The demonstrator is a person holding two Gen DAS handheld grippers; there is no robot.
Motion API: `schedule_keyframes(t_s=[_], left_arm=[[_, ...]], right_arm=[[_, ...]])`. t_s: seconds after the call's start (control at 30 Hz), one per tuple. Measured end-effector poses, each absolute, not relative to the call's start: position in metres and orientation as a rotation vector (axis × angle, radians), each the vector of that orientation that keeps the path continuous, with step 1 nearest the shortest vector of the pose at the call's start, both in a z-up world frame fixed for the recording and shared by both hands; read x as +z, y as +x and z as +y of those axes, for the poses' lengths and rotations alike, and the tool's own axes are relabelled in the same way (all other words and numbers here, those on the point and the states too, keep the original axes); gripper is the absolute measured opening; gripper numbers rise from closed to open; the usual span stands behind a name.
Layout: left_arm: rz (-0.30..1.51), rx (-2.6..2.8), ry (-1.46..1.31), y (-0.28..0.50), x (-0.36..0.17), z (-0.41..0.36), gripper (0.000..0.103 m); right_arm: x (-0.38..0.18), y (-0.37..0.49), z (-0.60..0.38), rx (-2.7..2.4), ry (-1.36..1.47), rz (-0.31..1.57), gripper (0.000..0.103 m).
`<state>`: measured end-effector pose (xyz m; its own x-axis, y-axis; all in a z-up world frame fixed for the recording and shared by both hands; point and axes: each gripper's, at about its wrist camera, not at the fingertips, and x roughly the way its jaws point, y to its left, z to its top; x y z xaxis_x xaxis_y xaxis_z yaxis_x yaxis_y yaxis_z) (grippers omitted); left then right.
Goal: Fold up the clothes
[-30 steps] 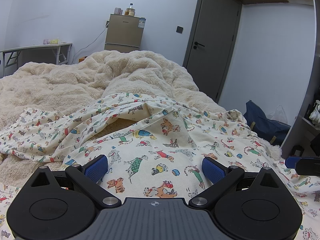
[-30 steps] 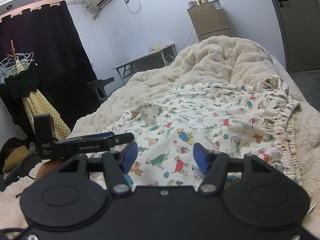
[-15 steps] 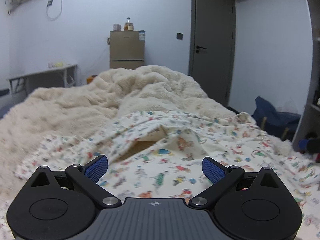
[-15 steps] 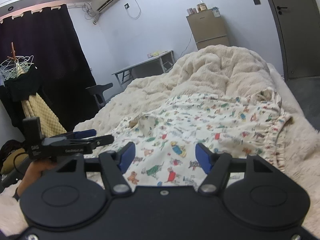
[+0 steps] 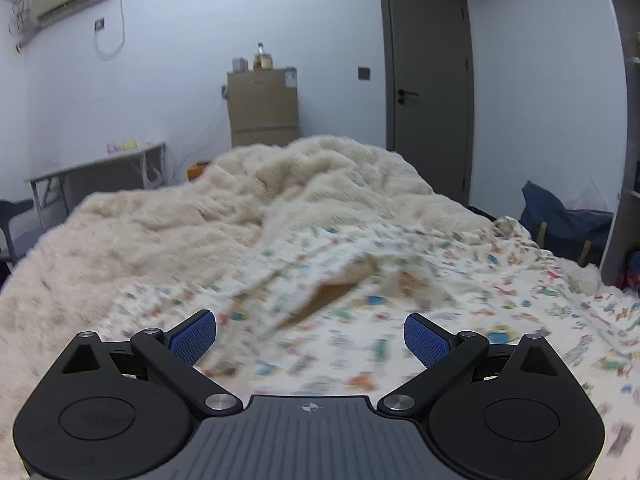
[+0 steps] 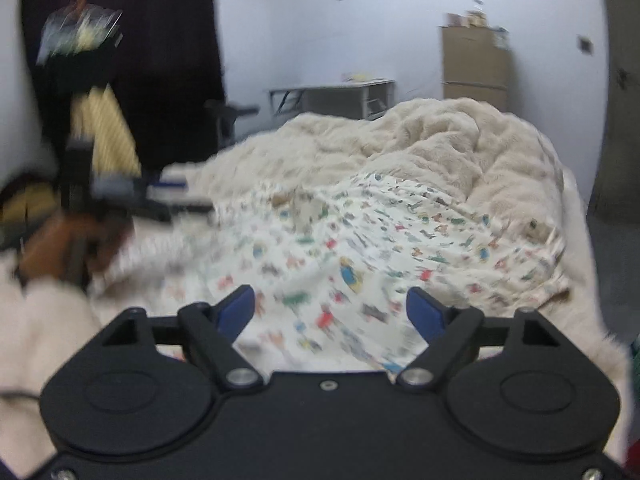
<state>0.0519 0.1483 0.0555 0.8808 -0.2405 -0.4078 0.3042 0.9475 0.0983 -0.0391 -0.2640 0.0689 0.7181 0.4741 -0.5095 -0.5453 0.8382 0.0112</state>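
A: Where was the printed garment (image 5: pixel 400 312) lying?

B: Spread over the fluffy cream blanket (image 5: pixel 168 232) on the bed, rumpled rather than flat. In the left wrist view it filled the ground from about 5 o'clock up to 2 o'clock, with a raised fold gaping near the centre. In the right wrist view its gathered, elastic-looking edge (image 6: pixel 556 248) ran along the 3 o'clock side. The print was small coloured figures; motion blur hid anything finer.

A: And the tongs?

B: Both released. The left gripper (image 5: pixel 310 338) had its blue pads spread wide with cloth visible between them but nothing pinched. The right gripper (image 6: pixel 330 310) was the same, jaws apart above the fabric near its close edge.

A: Why held like that?

B: My reading is that open jaws over cloth suit either reaching in for an edge or having just let one go. The garment looked loosely heaped, not squared into a neat stack, so I judged folding was unfinished, though which of those two it was I couldn't settle.

A: Anything else nearby?

B: The person's hand (image 6: pixel 76 240) on the left tool showed at 9 o'clock in the right view, blurred. A small fridge (image 5: pixel 263 108) stood at 12 o'clock beyond the bed, and a grey door (image 5: pixel 428 92) at 1 o'clock.
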Motion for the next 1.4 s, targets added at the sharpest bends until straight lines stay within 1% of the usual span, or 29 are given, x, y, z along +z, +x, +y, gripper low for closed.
schedule_keyframes(t_s=[0.13,0.27,0.43,0.57,0.6,0.7,0.83,1.0,1.07,1.1,1.2,1.23,1.3,1.37,1.4], left_arm=[[0.47,-0.406,0.294,0.024,0.062,0.189,0.099],[0.469,-0.52,0.453,-0.028,0.06,0.213,0.099],[0.499,-0.694,0.616,-0.086,0.032,0.228,0.099],[0.568,-0.708,0.624,-0.088,-0.003,0.216,0.099],[0.574,-0.698,0.609,-0.085,-0.01,0.213,0.102],[0.594,-0.686,0.544,-0.077,-0.019,0.215,0.103],[0.603,-0.661,0.501,-0.075,-0.025,0.227,0.103],[0.652,-0.509,0.589,-0.067,-0.037,0.247,0.103],[0.661,-0.437,0.623,-0.062,-0.043,0.251,0.1],[0.649,-0.423,0.624,-0.06,-0.045,0.249,0.096],[0.59,-0.533,0.59,-0.065,-0.053,0.232,0.096],[0.572,-0.56,0.593,-0.067,-0.057,0.225,0.096],[0.526,-0.543,0.594,-0.068,-0.07,0.212,0.096],[0.477,-0.512,0.59,-0.069,-0.074,0.206,0.095],[0.452,-0.494,0.595,-0.07,-0.075,0.205,0.092]], right_arm=[[0.072,-0.059,-0.282,0.593,-0.256,0.502,0.082],[0.061,-0.081,-0.297,0.599,-0.398,0.521,0.082],[0.048,-0.108,-0.315,0.603,-0.575,0.543,0.082],[0.023,-0.099,-0.308,0.579,-0.663,0.586,0.082],[0.015,-0.097,-0.305,0.581,-0.684,0.589,0.081],[-0.001,-0.093,-0.298,0.591,-0.724,0.583,0.081],[-0.008,-0.089,-0.296,0.585,-0.73,0.524,0.081],[-0.009,-0.086,-0.297,0.571,-0.732,0.456,0.079],[-0.01,-0.084,-0.295,0.569,-0.743,0.442,0.078],[-0.011,-0.083,-0.294,0.567,-0.746,0.435,0.077],[-0.012,-0.077,-0.293,0.554,-0.756,0.414,0.069],[-0.013,-0.075,-0.294,0.547,-0.759,0.409,0.064],[-0.014,-0.073,-0.295,0.534,-0.763,0.401,0.061],[-0.022,-0.07,-0.298,0.536,-0.777,0.42,0.05],[-0.026,-0.07,-0.298,0.532,-0.791,0.426,0.048]])
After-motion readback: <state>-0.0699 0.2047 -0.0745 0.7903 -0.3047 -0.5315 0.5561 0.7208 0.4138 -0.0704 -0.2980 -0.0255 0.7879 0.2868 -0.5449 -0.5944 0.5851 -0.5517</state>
